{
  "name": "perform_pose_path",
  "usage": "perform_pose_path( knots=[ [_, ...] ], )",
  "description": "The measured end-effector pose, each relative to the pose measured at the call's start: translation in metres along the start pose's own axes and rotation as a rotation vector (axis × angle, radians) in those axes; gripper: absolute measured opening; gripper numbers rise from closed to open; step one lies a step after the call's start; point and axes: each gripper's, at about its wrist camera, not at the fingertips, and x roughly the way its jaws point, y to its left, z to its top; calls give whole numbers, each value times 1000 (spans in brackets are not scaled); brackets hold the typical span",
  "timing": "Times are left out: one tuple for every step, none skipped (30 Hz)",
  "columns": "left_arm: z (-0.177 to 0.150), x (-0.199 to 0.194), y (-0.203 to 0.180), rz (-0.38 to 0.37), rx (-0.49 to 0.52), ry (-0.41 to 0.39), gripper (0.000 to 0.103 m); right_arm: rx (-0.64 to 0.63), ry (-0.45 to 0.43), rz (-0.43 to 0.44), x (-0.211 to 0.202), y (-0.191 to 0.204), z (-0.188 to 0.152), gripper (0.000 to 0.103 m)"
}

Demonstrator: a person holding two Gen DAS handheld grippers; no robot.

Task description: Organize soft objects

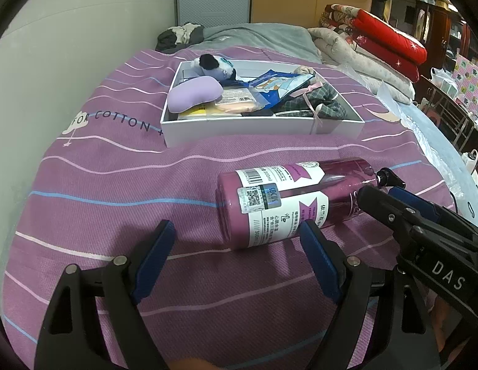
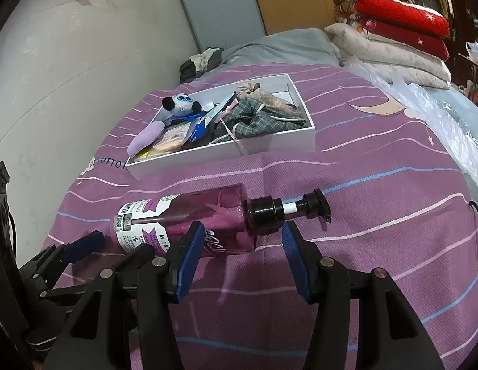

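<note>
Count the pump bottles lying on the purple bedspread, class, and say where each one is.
1. The pump bottle lies on its side on the bedspread, in front of the white box, its pump head pointing right. Another could be hidden inside the box.

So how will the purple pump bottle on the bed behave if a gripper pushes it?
The pump bottle lies on its side, so it would probably roll. Its glossy, hard-looking body may slip between fingers. The soft bedspread should slow it somewhat.
</note>
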Motion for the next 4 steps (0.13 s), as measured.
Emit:
perform_pose_path(
  knots=[
    [0, 0, 1, -1, -2, -1, 83, 2, 2, 0, 0, 0, 0, 52],
    [1, 0, 0, 2, -1, -3, 83, 4, 4, 0, 1, -1, 0, 52],
    [1, 0, 0, 3, -1, -5, 83, 6, 5, 0, 1, -1, 0, 52],
    [2, -1, 1, 2, -2, -5, 83, 9, 6, -2, 1, -2, 0, 52]
  ],
)
